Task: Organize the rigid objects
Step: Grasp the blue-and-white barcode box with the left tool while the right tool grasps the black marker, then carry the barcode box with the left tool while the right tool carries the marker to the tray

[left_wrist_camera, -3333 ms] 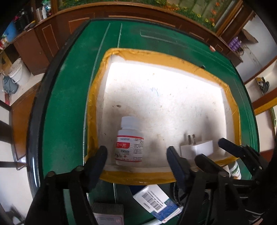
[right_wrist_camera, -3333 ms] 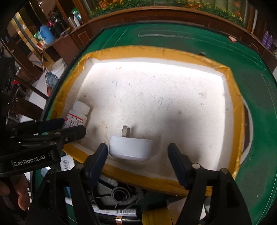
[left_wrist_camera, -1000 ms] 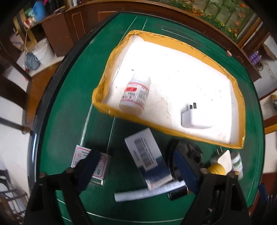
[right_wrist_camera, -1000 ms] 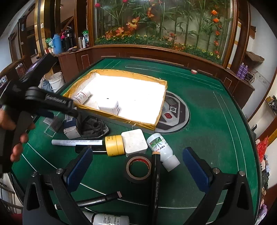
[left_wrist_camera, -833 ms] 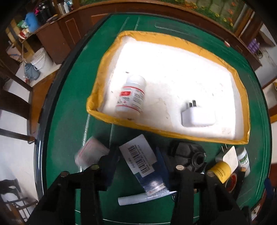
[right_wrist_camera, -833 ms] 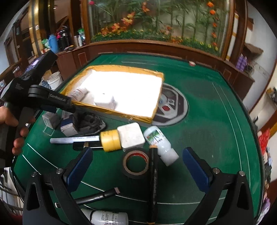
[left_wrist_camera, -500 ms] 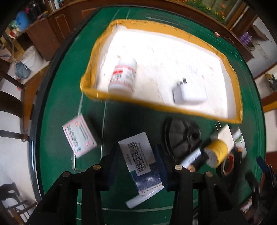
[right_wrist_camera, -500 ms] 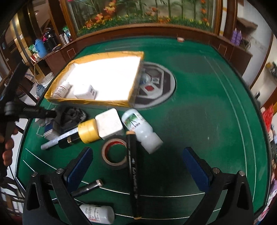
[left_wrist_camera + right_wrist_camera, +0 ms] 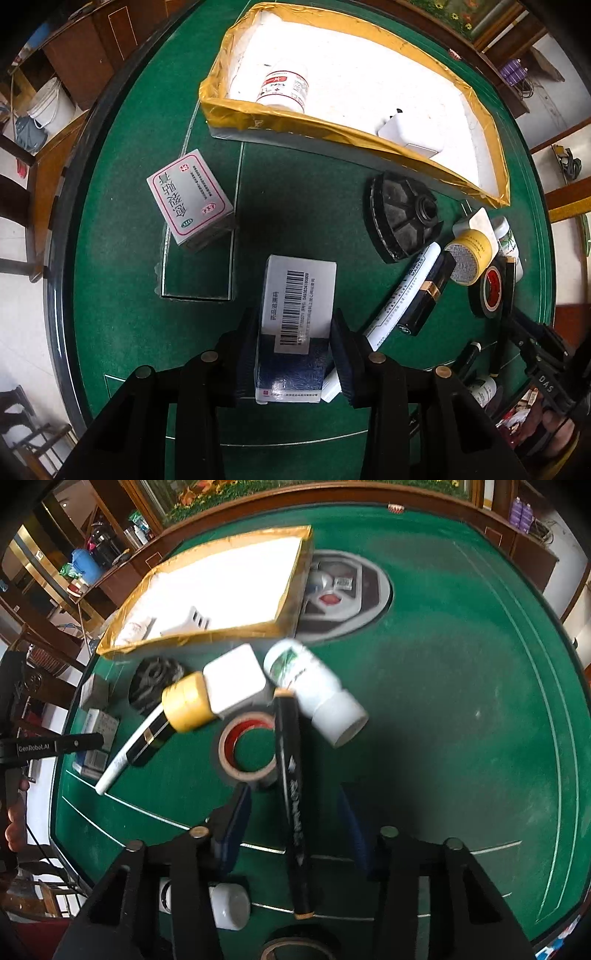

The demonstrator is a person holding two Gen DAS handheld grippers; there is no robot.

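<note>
Our left hand-held gripper point(image 9: 293, 354) has its pads pressed against both long sides of the blue-and-white barcoded box point(image 9: 295, 325), which lies flat on the green tabletop point(image 9: 122, 295). Our right hand-held gripper point(image 9: 295, 821) is closing, its jaws astride a black marker point(image 9: 293, 797) without touching it yet. Just beyond the marker we see a roll of black tape point(image 9: 245, 751) and a white bottle point(image 9: 314, 690) on its side. Farther off sits the yellow-rimmed tray point(image 9: 332, 122), with a pill bottle point(image 9: 282, 90) and a white charger point(image 9: 410, 134) inside. Left of our box lies a pink-bordered medicine box point(image 9: 190, 199).
</note>
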